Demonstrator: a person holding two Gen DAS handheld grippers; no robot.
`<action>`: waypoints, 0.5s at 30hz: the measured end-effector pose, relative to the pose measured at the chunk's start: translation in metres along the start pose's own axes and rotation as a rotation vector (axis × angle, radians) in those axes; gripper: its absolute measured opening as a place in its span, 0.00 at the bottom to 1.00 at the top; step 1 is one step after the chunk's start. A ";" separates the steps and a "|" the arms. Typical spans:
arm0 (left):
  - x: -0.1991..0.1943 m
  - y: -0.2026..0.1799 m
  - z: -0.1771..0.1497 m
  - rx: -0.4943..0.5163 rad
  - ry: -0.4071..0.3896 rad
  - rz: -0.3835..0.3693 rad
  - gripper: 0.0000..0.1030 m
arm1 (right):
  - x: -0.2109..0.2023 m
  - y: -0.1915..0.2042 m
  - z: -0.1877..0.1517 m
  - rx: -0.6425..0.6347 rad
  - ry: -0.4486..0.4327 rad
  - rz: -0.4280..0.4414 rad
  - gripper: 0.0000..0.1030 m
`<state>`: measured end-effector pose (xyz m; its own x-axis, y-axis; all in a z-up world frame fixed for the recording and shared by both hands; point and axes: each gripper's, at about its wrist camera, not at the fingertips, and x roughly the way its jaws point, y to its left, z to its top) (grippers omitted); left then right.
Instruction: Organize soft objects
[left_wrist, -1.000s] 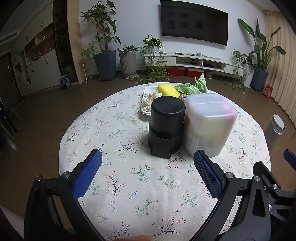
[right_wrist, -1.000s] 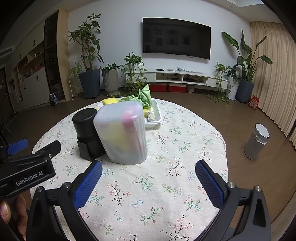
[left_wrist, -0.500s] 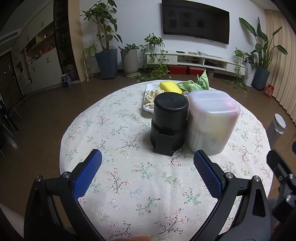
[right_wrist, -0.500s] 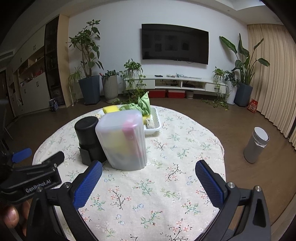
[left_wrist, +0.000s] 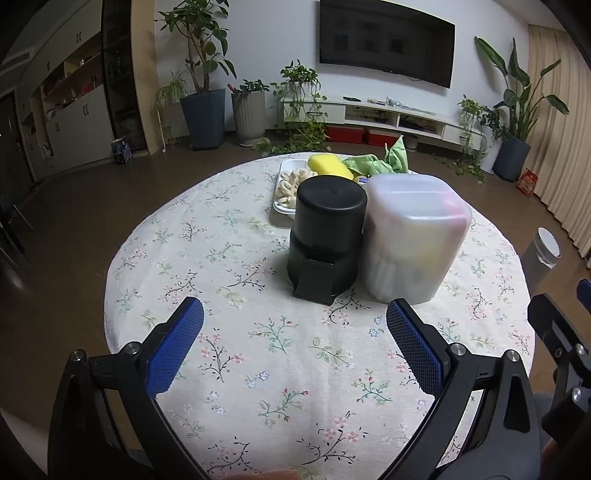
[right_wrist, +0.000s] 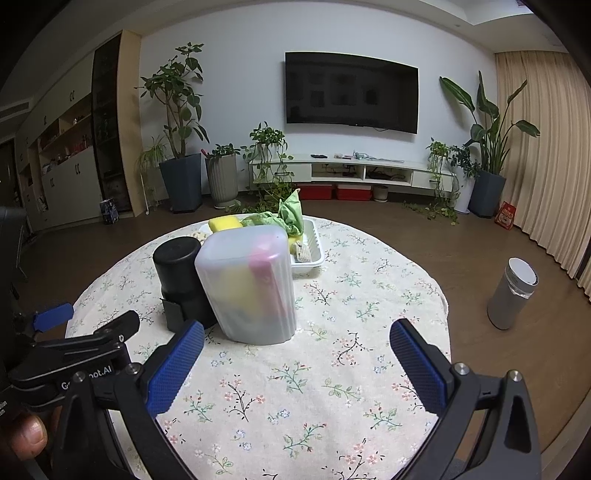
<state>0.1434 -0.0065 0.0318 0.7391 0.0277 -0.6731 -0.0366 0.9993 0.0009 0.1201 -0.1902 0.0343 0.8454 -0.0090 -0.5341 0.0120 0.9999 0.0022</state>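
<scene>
A frosted plastic container (left_wrist: 413, 236) (right_wrist: 251, 284) stands on the round table with yellow and pink soft things inside. A black cylinder (left_wrist: 327, 236) (right_wrist: 181, 277) stands touching it on the left. Behind them a white tray (left_wrist: 282, 206) (right_wrist: 312, 254) holds a yellow sponge (left_wrist: 328, 166) (right_wrist: 223, 223), a green cloth (left_wrist: 380, 160) (right_wrist: 284, 218) and a pale knobbly item (left_wrist: 291, 182). My left gripper (left_wrist: 293, 336) is open and empty over the near table. My right gripper (right_wrist: 295, 354) is open and empty to the right of it.
The table has a floral cloth (left_wrist: 229, 258). A grey bin (right_wrist: 511, 295) stands on the floor at the right. Potted plants (right_wrist: 181, 147), a TV unit (right_wrist: 354, 171) and a wall TV are at the back.
Both grippers have drawn back and risen a little; the containers look smaller and farther. Nothing on the table has moved.
</scene>
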 end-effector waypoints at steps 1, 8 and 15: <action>0.000 -0.001 0.000 0.002 0.000 -0.001 0.98 | 0.000 0.000 0.000 0.001 0.000 0.000 1.00; 0.000 -0.003 0.000 0.006 -0.001 -0.011 0.98 | 0.001 -0.001 0.000 -0.002 0.003 0.000 1.00; 0.003 -0.003 -0.001 0.002 0.006 -0.029 0.98 | 0.001 -0.001 0.000 -0.003 0.004 0.000 1.00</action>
<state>0.1450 -0.0097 0.0290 0.7358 -0.0014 -0.6772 -0.0139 0.9998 -0.0172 0.1207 -0.1911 0.0333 0.8431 -0.0085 -0.5376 0.0100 1.0000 -0.0002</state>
